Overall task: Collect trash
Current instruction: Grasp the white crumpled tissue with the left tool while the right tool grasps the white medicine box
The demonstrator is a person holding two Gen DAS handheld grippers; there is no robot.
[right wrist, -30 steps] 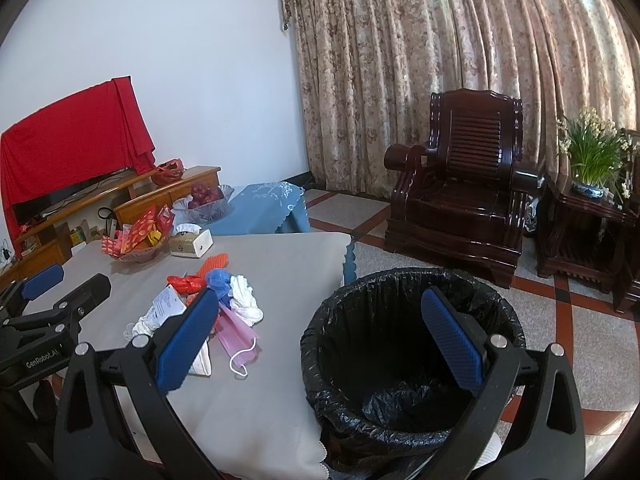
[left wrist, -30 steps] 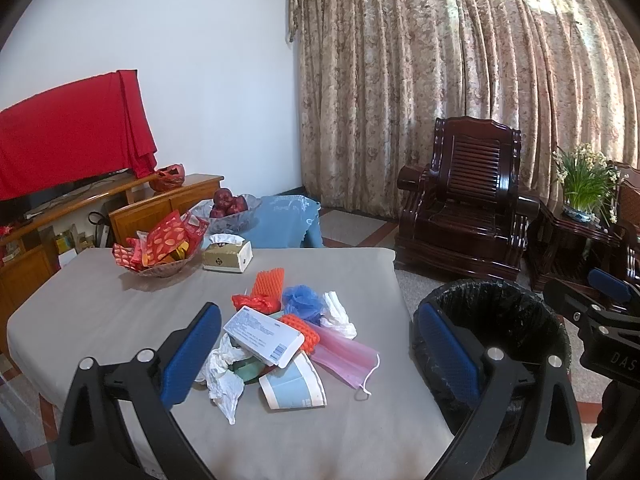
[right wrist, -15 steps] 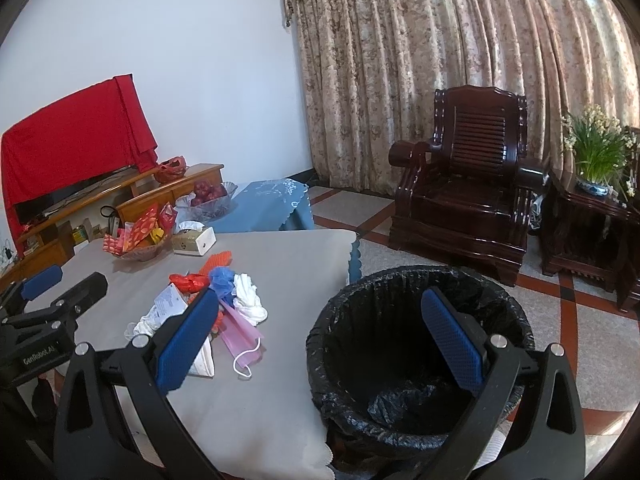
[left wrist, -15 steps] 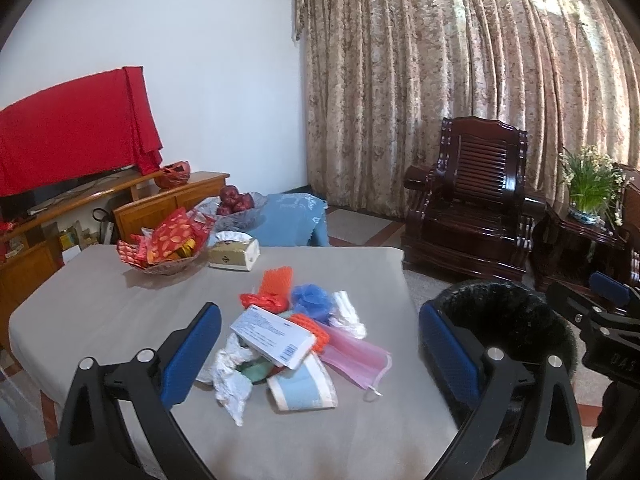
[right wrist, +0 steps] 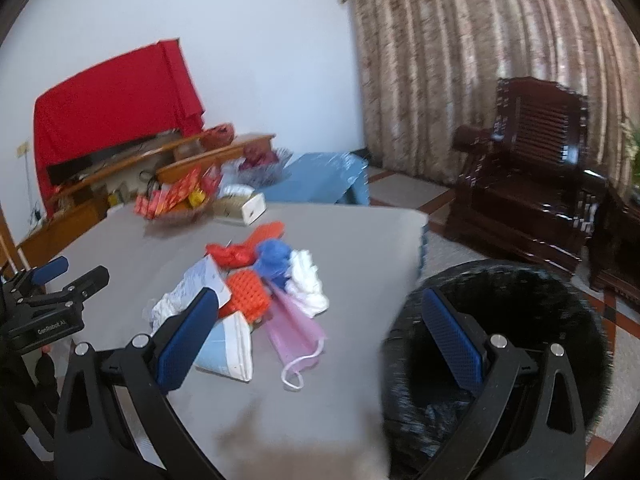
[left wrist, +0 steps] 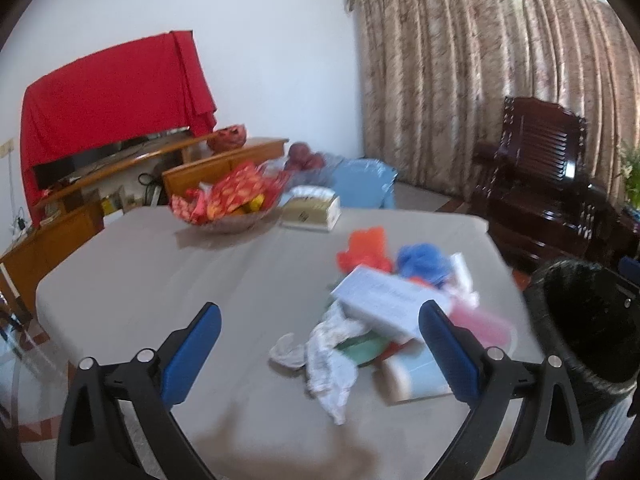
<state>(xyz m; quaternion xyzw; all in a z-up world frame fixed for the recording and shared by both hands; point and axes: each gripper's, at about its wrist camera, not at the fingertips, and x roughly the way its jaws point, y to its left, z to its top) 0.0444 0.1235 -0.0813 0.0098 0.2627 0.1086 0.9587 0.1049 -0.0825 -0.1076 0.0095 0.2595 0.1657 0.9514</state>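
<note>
A pile of trash lies on the grey table point(left wrist: 160, 280): a white box point(left wrist: 380, 300), crumpled white paper point(left wrist: 328, 356), a pink mask point(right wrist: 296, 332), a blue net point(right wrist: 272, 258), orange netting point(right wrist: 244, 294) and a blue-white paper cup point(right wrist: 228, 346). A bin with a black liner point(right wrist: 520, 312) stands on the floor at the table's right side; it also shows in the left wrist view point(left wrist: 588, 320). My left gripper point(left wrist: 318, 352) is open and empty above the near side of the pile. My right gripper point(right wrist: 318, 344) is open and empty, between pile and bin.
A bowl of red packets point(left wrist: 228, 200), a tissue box point(left wrist: 310, 214) and a fruit bowl point(left wrist: 304, 156) stand at the table's far side. A dark wooden armchair point(right wrist: 532, 168) stands by the curtain. A wooden cabinet point(left wrist: 120, 184) with red cloth runs along the left wall.
Both grippers have swung left and moved closer to the table; the trash pile now looms larger and the bin has shifted to the right. Both stay open.
</note>
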